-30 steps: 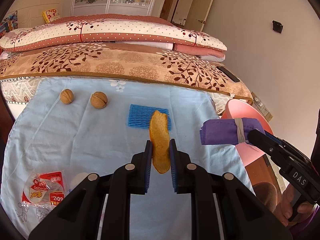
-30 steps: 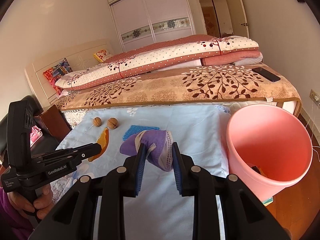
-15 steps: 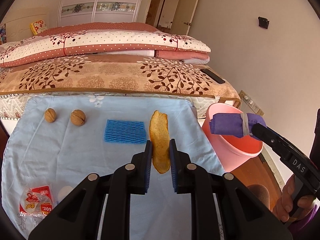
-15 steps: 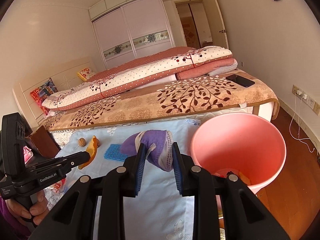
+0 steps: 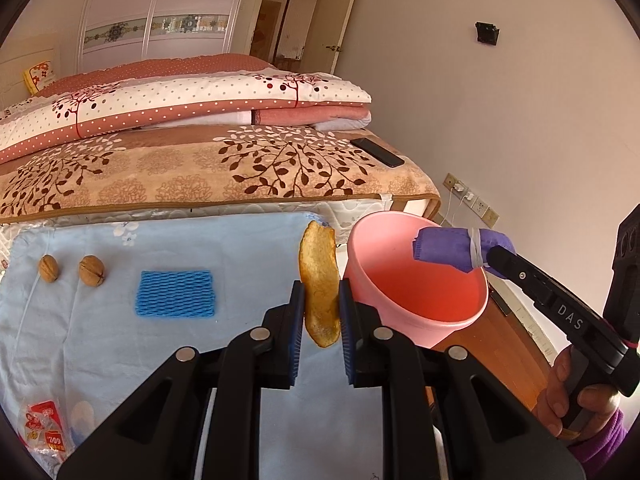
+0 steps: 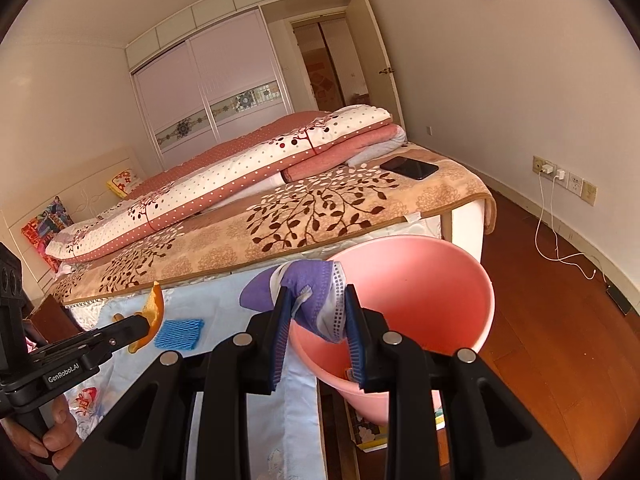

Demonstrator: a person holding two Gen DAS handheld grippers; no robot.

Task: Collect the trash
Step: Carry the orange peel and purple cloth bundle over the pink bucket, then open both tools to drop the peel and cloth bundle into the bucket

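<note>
right claw (image 6: 316, 320) pinches a purple mask (image 6: 312, 284) over the pink bin (image 5: 416, 300) for dropping; left claw (image 5: 320, 312) pinches a peel (image 5: 318, 280) beside it.

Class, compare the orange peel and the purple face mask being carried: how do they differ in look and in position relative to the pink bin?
The orange peel is a stiff curved strip, beside the pink bin over the blue cloth. The purple face mask is soft, folded, and over the bin's opening. Both are clamped between gripper fingers.
</note>
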